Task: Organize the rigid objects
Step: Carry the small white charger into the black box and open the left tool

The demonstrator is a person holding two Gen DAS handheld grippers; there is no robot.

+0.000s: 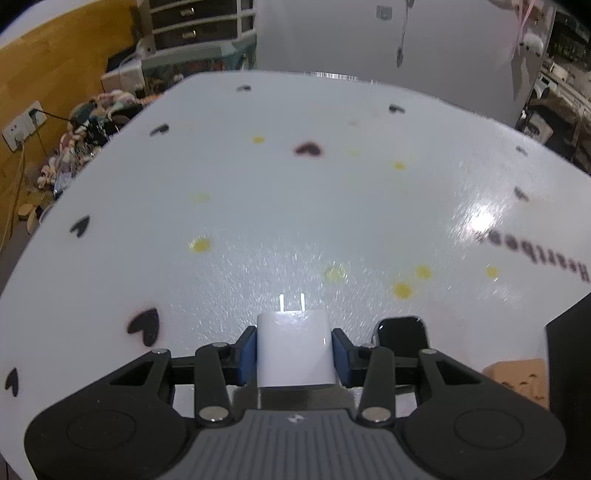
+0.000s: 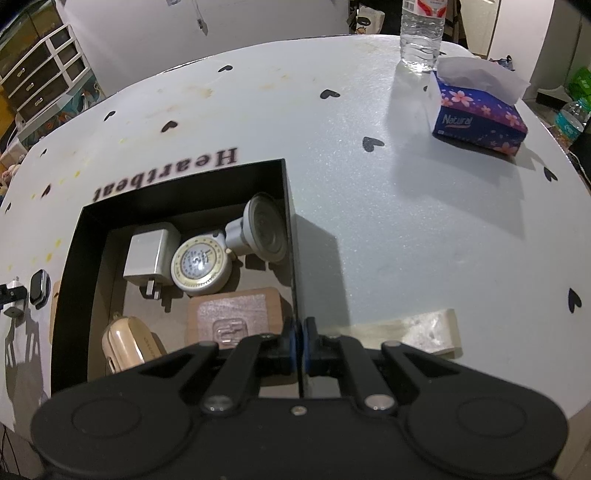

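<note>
My left gripper [image 1: 294, 350] is shut on a white plug charger [image 1: 295, 350], prongs pointing forward, held just above the white table [image 1: 295, 192]. A black smartwatch [image 1: 402, 334] lies just right of it; it also shows in the right wrist view [image 2: 39, 288]. My right gripper [image 2: 298, 341] is shut on the right wall of a black box [image 2: 288, 236]. The box holds a white charger [image 2: 149, 254], a round gold-rimmed case [image 2: 201, 264], a grey suction mount [image 2: 264, 230], a wooden block [image 2: 236, 317] and a beige earbud case [image 2: 129, 345].
A tan wooden piece [image 1: 517, 376] lies beside the box's left wall [image 1: 569, 354]. A water bottle [image 2: 421, 33] and a blue tissue box [image 2: 476, 110] stand at the far right. A pale flat strip [image 2: 428, 328] lies right of my right gripper. Clutter lies past the left table edge.
</note>
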